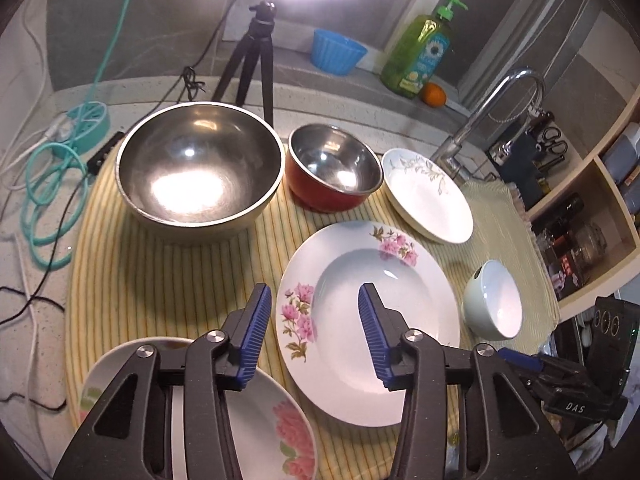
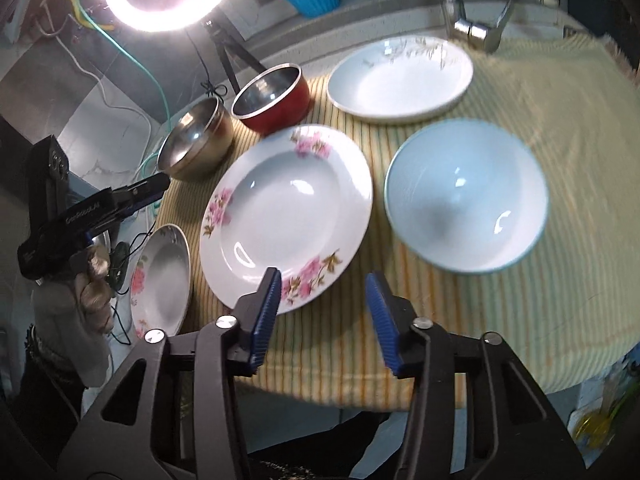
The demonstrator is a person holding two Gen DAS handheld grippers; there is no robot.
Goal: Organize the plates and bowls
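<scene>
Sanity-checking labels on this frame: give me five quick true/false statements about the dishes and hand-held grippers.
1. Both hand-held grippers, left and right, are open and hold nothing. True.
2. The red bowl sits nested inside the large steel bowl. False: they stand side by side on the striped cloth.
3. The large floral plate is empty. True.
4. The small pale bowl lies upside down. False: it is upright, its opening showing.
5. The plate near the faucet is stacked on the large floral plate. False: it lies apart on the cloth.
</scene>
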